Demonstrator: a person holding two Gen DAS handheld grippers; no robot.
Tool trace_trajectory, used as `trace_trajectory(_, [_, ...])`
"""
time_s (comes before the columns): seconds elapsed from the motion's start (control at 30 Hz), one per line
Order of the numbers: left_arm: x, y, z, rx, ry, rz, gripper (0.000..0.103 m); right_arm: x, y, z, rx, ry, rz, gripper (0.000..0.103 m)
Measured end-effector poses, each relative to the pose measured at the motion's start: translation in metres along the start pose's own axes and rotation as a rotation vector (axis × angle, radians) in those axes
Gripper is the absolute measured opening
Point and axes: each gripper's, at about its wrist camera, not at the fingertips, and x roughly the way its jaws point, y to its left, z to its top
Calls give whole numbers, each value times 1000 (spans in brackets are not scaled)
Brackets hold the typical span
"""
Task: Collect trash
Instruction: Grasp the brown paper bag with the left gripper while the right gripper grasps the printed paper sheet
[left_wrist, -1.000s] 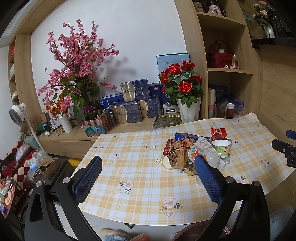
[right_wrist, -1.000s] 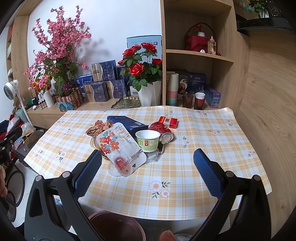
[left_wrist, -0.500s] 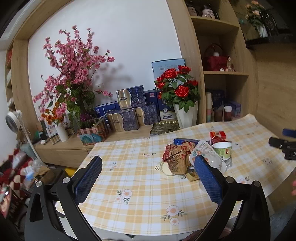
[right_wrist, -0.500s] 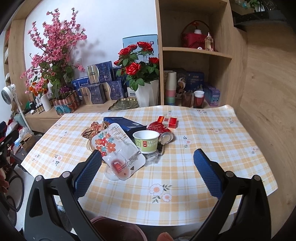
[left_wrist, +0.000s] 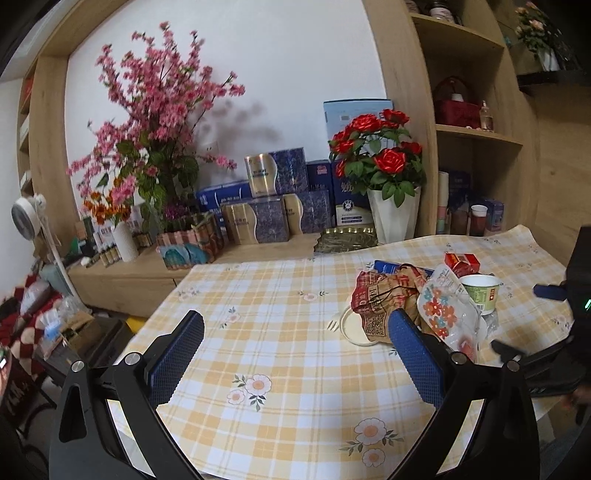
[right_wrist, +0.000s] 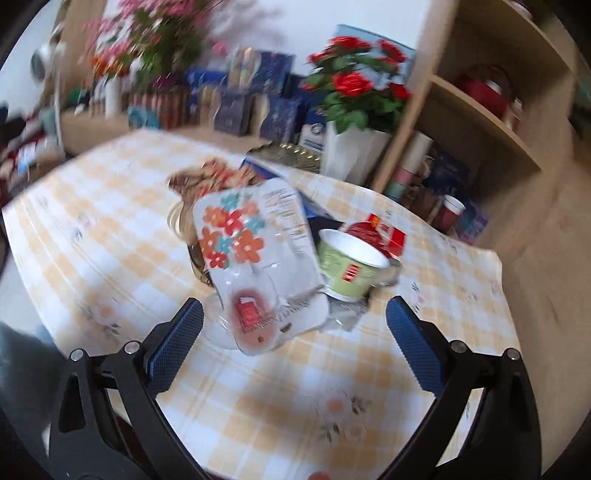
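- Blue-padded and spread wide apart, the right claw holds nothing and hangs over the near part of the counter, which wears a yellow checked cloth with flower prints.
- Just ahead of this claw, between its two pads, lies the trash pile; the closest piece is a clear plastic package printed with orange and teal flowers, tilted up against the rest.
- To the right of the package and touching it stands a green paper cup, upright with its mouth open.
- Beyond the cup sit a small red carton and, further left, a crumpled brown wrapper; this view is blurred, so finer detail cannot be told.
- Past the pile, a white pot of red roses stands at the counter's far edge.
- The left claw is likewise wide open and empty, over bare cloth.
- Its right pad overlaps the pile in view: the wrapper, package and cup lie ahead and to the right of it.
- Far ahead, pink blossom branches and blue boxes fill a wooden sideboard.
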Motion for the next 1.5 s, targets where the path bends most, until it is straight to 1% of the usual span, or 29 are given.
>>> trace_trajectory(0.1, [15, 7, -8, -56, 30, -29, 98, 26, 18, -1, -86, 21, -9, 97])
trace_trajectory(0.17, [23, 8, -13, -63, 52, -44, 98, 45, 28, -1, -149, 43, -21, 97])
trace_trajectory(0.27, [32, 10, -20, -51, 63, -57, 98, 69, 31, 4, -170, 80, -11, 97])
trace_trajectory(0.37, [36, 11, -26, -45, 72, -54, 98, 88, 31, 9, -197, 105, -15, 97])
trace_trajectory(0.5, [45, 15, -30, -72, 101, -74, 98, 100, 33, 12, -227, 119, 6, 96])
trace_trajectory(0.53, [46, 16, -30, -77, 104, -80, 98, 99, 32, 12, -233, 120, 28, 88])
trace_trajectory(0.57, [47, 16, -31, -82, 107, -87, 98, 97, 31, 12, -236, 121, 38, 73])
trace_trajectory(0.6, [47, 17, -31, -85, 109, -92, 98, 96, 29, 14, -231, 122, 45, 73])
trace_trajectory(0.63, [47, 17, -31, -86, 111, -97, 98, 89, 25, 14, -208, 114, 64, 68])
trace_trajectory(0.67, [48, 17, -32, -88, 114, -102, 98, 84, 20, 14, -182, 108, 95, 50])
trace_trajectory(0.73, [49, 17, -33, -93, 119, -110, 98, 67, 9, 13, -112, 93, 126, 39])
trace_trajectory(0.77, [48, 16, -33, -96, 121, -114, 98, 58, 3, 13, -74, 79, 145, 27])
trace_trajectory(0.8, [48, 15, -34, -98, 124, -118, 98, 52, -2, 13, -47, 70, 153, 21])
trace_trajectory(0.87, [48, 13, -34, -101, 130, -131, 98, 35, -16, 12, 21, 42, 169, 15])
trace_trajectory(0.97, [47, 7, -33, -104, 140, -156, 98, 13, -37, 7, 132, 14, 206, 14])
trace_trajectory(1.1, [47, -3, -31, -115, 164, -211, 97, -6, -52, -5, 215, 5, 243, 14])
trace_trajectory(1.13, [47, -6, -31, -116, 173, -229, 97, -10, -54, -8, 223, 3, 241, 14])
trace_trajectory(1.2, [51, -16, -28, -109, 196, -267, 90, -17, -59, -17, 247, -1, 220, 14])
trace_trajectory(1.27, [59, -27, -23, -101, 216, -297, 87, -20, -70, -25, 301, 2, 195, 14])
trace_trajectory(1.33, [70, -41, -17, -109, 233, -332, 86, -21, -78, -31, 338, 3, 192, 14])
trace_trajectory(1.4, [83, -54, -12, -119, 253, -369, 79, -22, -86, -38, 363, 7, 188, 14])
trace_trajectory(1.43, [92, -62, -9, -117, 272, -378, 78, -21, -89, -40, 369, 10, 183, 14])
trace_trajectory(1.5, [108, -77, -3, -114, 308, -371, 78, -20, -91, -44, 378, 14, 174, 14])
